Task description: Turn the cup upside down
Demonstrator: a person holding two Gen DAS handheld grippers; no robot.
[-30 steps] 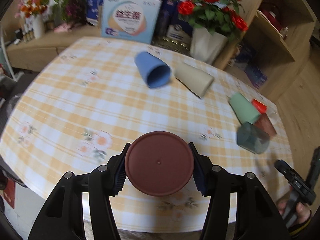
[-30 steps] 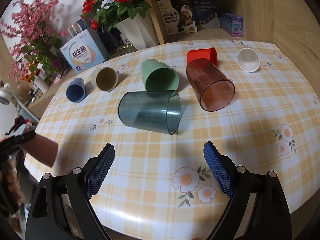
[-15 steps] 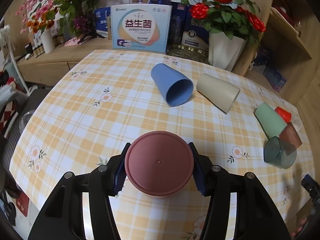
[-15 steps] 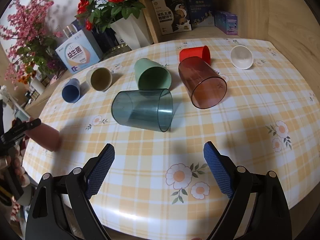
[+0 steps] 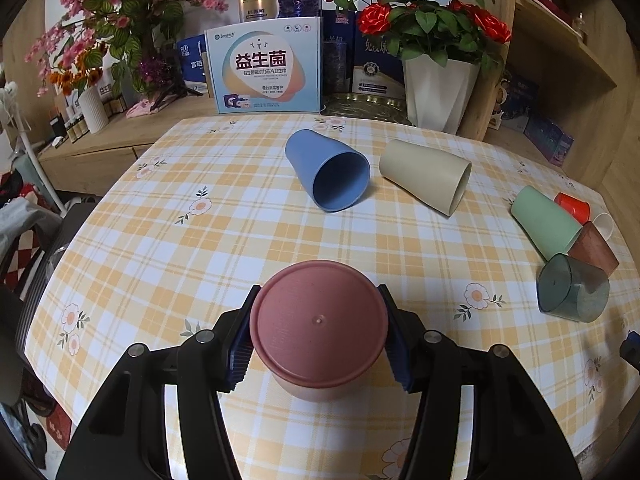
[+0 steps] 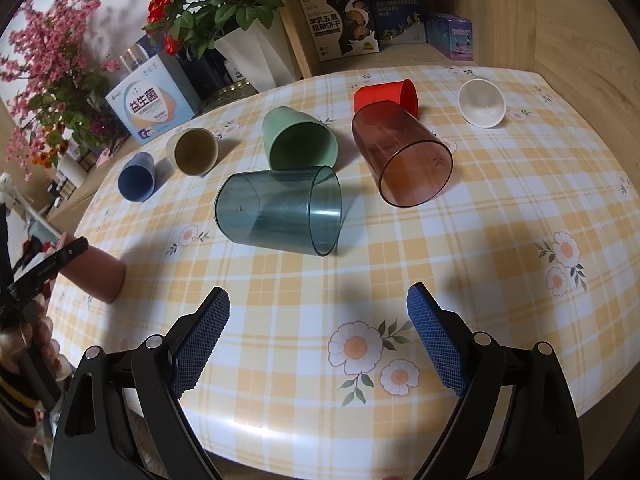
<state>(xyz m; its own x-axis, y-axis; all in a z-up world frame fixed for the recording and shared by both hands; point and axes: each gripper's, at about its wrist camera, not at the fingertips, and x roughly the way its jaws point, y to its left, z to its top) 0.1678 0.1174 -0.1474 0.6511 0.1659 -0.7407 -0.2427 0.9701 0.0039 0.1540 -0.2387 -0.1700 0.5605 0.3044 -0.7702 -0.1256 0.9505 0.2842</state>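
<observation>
The table [image 5: 168, 232] in its yellow checked cloth carries the whole job, and most of the cups on it lie on their sides: the teal see-through cup [image 6: 280, 212], the brown see-through cup [image 6: 404, 160], the green cup [image 6: 298, 144], the blue cup [image 5: 330, 176], the beige cup [image 5: 426, 176], the red cup [image 6: 386, 96] and the small white cup [image 6: 482, 104]. None of those is turned over yet, so I judge most of the work is left.

My left gripper [image 5: 318, 334] is clamped on the pink cup [image 5: 320, 328], one pad on each side, near the table's left edge. Its flat base faces my camera and its mouth points down toward the cloth, so this one is flipped. From the right wrist view its rim looks down on the cloth or just above it, though that corner is too distorted to be sure. What remains for it is to let go.

My right gripper [image 6: 318, 336] hovers with jaws spread wide, holding nothing, nearest the teal see-through cup.
</observation>
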